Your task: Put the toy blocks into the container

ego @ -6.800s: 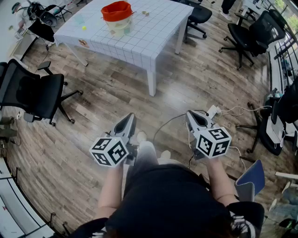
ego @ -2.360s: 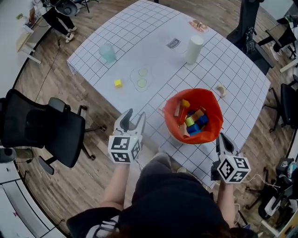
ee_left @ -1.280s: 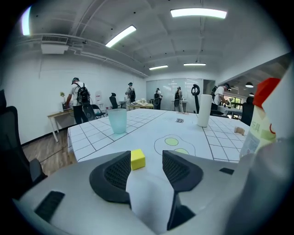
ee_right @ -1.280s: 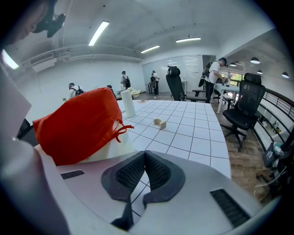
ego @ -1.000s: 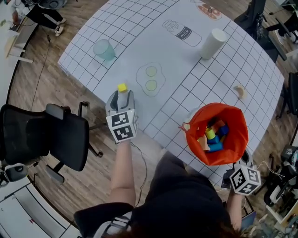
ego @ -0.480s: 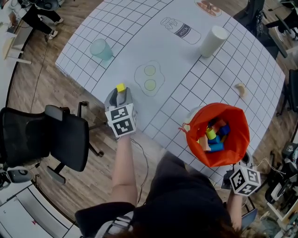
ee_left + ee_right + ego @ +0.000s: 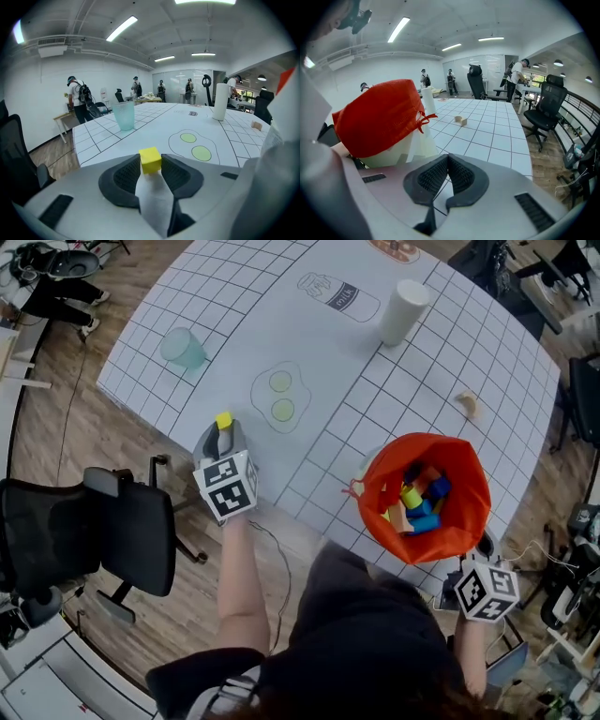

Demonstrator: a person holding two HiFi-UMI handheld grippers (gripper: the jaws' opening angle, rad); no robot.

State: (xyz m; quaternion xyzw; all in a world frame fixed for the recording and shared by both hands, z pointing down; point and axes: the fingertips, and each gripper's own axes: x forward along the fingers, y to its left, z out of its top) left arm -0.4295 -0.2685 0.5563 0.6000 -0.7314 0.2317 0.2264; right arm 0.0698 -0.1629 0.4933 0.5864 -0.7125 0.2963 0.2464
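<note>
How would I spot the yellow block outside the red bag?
On the white gridded table, look left of the fried-egg drawing. The left gripper, jaws just closing, pinches a small cube there. It's bright yellow and alone; the colourful ones sit in the red bag.

Office: swivel chairs (image 7: 98, 535), strip lights (image 7: 121, 28)

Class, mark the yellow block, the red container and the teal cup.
yellow block (image 7: 150, 164): left gripper view, front face.
red container (image 7: 375, 493): head view, left wall.
teal cup (image 7: 124, 117): left gripper view, side wall.
</note>
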